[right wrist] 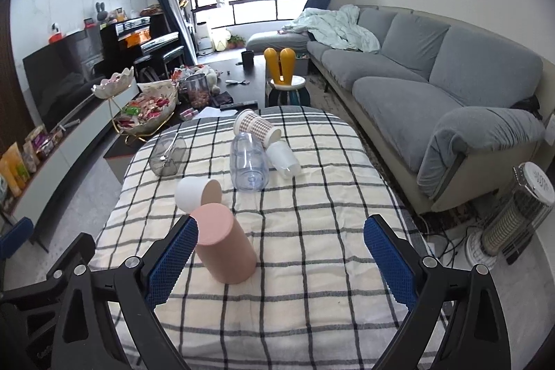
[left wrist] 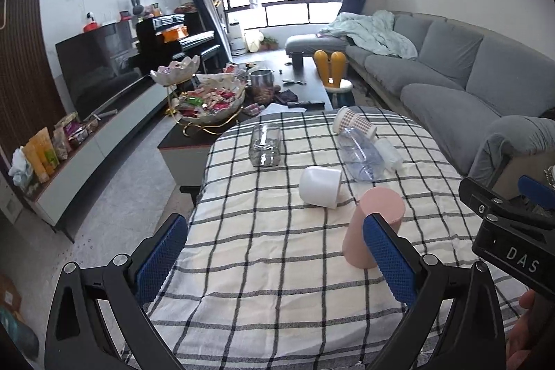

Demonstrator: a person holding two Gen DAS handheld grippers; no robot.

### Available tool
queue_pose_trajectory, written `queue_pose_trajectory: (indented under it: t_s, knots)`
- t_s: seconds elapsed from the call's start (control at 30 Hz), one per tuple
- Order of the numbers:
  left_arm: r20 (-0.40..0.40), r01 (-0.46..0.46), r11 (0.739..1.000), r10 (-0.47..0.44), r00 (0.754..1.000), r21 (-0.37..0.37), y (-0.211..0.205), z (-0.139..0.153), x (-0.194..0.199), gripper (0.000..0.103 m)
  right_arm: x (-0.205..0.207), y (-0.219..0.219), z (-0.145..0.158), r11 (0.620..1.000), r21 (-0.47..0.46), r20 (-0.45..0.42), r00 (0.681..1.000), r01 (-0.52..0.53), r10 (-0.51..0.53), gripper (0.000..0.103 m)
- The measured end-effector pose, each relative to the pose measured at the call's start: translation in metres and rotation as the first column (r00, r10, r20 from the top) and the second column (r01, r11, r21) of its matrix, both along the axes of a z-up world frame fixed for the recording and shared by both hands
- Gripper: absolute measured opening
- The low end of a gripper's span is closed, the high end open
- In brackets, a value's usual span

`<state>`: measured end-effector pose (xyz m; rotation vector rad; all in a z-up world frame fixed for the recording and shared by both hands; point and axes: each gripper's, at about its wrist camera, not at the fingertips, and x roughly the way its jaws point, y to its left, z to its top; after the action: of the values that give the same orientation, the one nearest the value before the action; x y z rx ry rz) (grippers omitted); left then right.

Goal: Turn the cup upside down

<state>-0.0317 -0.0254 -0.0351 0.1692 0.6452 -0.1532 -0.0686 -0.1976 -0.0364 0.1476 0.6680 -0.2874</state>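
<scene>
A pink cup (left wrist: 373, 224) stands upside down on the checked tablecloth (left wrist: 277, 252), base up. It also shows in the right wrist view (right wrist: 223, 241), just right of the left finger. My left gripper (left wrist: 274, 262) is open and empty, its right finger in front of the pink cup. My right gripper (right wrist: 281, 262) is open and empty above the cloth; its body shows at the right edge of the left wrist view (left wrist: 510, 231). A white cup (left wrist: 321, 186) lies on its side beyond the pink one.
A clear plastic cup (right wrist: 248, 167), a checked paper cup (right wrist: 256, 127), a small translucent cup (right wrist: 284, 158) and a glass jar (right wrist: 168, 155) lie on the cloth farther back. A grey sofa (right wrist: 433, 85) is to the right, a heater (right wrist: 513, 217) near it, a cluttered coffee table (left wrist: 242, 92) behind.
</scene>
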Motion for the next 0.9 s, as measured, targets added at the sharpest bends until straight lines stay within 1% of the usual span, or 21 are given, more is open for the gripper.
queue_pose_trajectory:
  t_s: [0.13, 0.27, 0.4, 0.67, 0.9]
  knots:
    - [-0.002, -0.006, 1.0, 0.006, 1.0, -0.003, 0.003, -0.003, -0.003, 0.103, -0.005, 0.005, 0.003, 1.0, -0.029, 0.017, 1.0, 0.001, -0.001, 0.098]
    - [0.014, -0.006, 1.0, 0.006, 1.0, -0.006, 0.003, -0.003, -0.007, 0.103, -0.009, 0.007, 0.006, 0.999, -0.051, 0.033, 0.999, 0.011, -0.01, 0.1]
    - [0.019, -0.008, 1.0, 0.008, 1.0, -0.009, 0.003, -0.002, -0.008, 0.103, -0.01, 0.005, 0.008, 0.999, -0.051, 0.039, 0.999, 0.019, -0.017, 0.1]
    - [0.031, -0.041, 0.999, 0.041, 0.999, -0.009, 0.007, 0.0, -0.008, 0.103, -0.012, 0.004, 0.01, 0.998, -0.051, 0.054, 0.998, 0.023, -0.021, 0.101]
    - [0.035, -0.041, 0.999, 0.041, 0.999, -0.01, 0.008, 0.0, -0.008, 0.103, -0.012, 0.004, 0.01, 0.998, -0.05, 0.055, 0.998, 0.023, -0.02, 0.101]
